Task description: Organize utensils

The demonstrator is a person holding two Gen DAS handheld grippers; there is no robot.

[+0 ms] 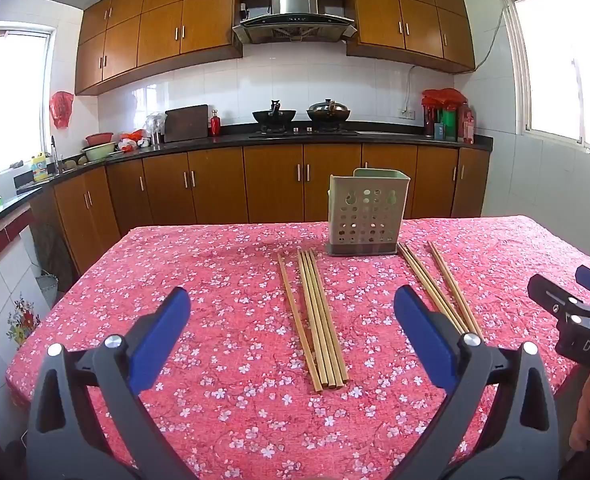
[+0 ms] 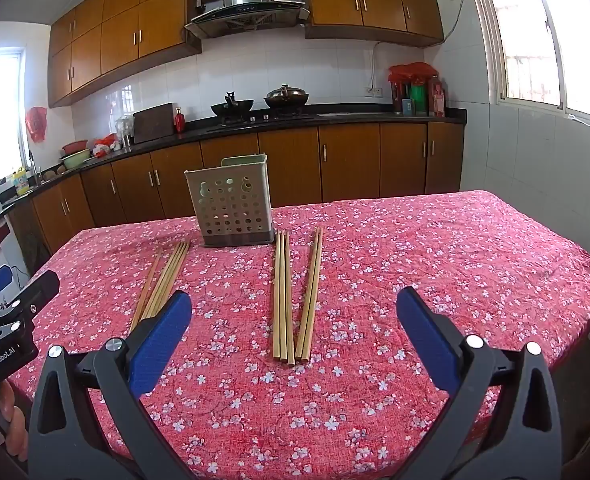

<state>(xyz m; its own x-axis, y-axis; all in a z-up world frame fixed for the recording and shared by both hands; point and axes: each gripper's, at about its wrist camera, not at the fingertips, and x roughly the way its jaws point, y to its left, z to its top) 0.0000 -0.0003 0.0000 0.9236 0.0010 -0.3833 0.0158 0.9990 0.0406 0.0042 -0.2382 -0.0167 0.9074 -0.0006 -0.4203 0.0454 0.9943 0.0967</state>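
A pale green perforated utensil holder (image 1: 367, 216) (image 2: 231, 209) stands upright near the far side of the table. Several wooden chopsticks lie flat before it: a left group (image 1: 315, 320) (image 2: 163, 280) and a right group (image 1: 439, 292) (image 2: 295, 296). My left gripper (image 1: 293, 300) is open and empty, held above the table's near edge with the left group between its fingers. My right gripper (image 2: 295, 304) is open and empty, with the right group between its fingers. Each gripper shows at the edge of the other's view: the right gripper (image 1: 571, 300), the left gripper (image 2: 15, 304).
The table carries a red floral cloth (image 1: 215, 280) (image 2: 435, 260). Behind it run brown cabinets and a black counter with two woks (image 1: 301, 114), a cutting board (image 1: 186, 122) and bottles (image 1: 447, 118). Windows are on both sides.
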